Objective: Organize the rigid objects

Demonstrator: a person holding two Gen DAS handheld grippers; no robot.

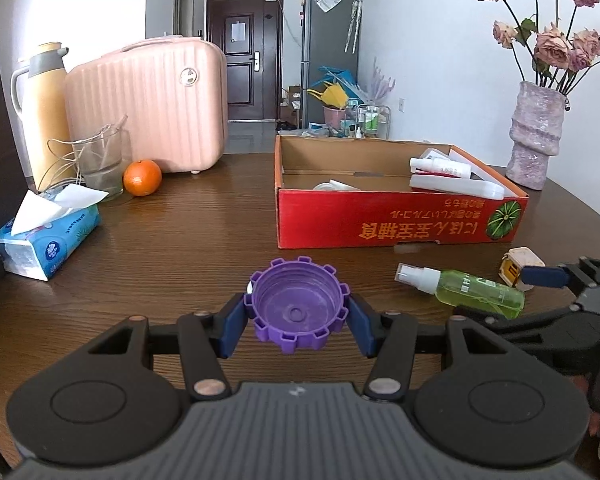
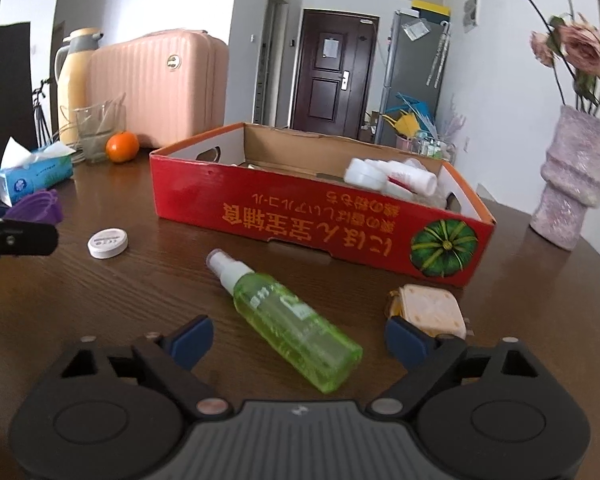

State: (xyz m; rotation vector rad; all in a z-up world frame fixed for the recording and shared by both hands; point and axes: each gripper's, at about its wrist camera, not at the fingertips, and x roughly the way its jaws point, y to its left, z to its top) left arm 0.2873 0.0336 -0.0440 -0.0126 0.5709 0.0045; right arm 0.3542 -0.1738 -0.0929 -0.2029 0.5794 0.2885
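The left gripper [image 1: 298,322] points down at a shallow angle over the dark wooden table [image 1: 188,248], its blue pads pinching one purple ribbed cap [image 1: 296,310] by its sides, hollow face toward the camera, in front of the red cardboard box [image 1: 400,224]. The right gripper [image 2: 300,340] tilts down likewise, its jaws spread wide with the base of one green spray bottle [image 2: 292,320] lying between them, untouched; the bottle lies on its side just in front of the box, nozzle toward it. One small cream cube-shaped object [image 2: 428,310] sits beside the bottle, near the box's front right corner, and one white round lid [image 2: 107,243] lies off the box's front left corner. Inside the box are several white containers. Left of the box stand one pink suitcase [image 1: 152,104], one orange [image 1: 142,177], one glass [image 1: 98,164], one thermos [image 1: 46,108] and one tissue pack [image 1: 46,236]; to its right, one vase of dried roses [image 1: 536,136]. Behind the box, a hallway leads to a dark door.
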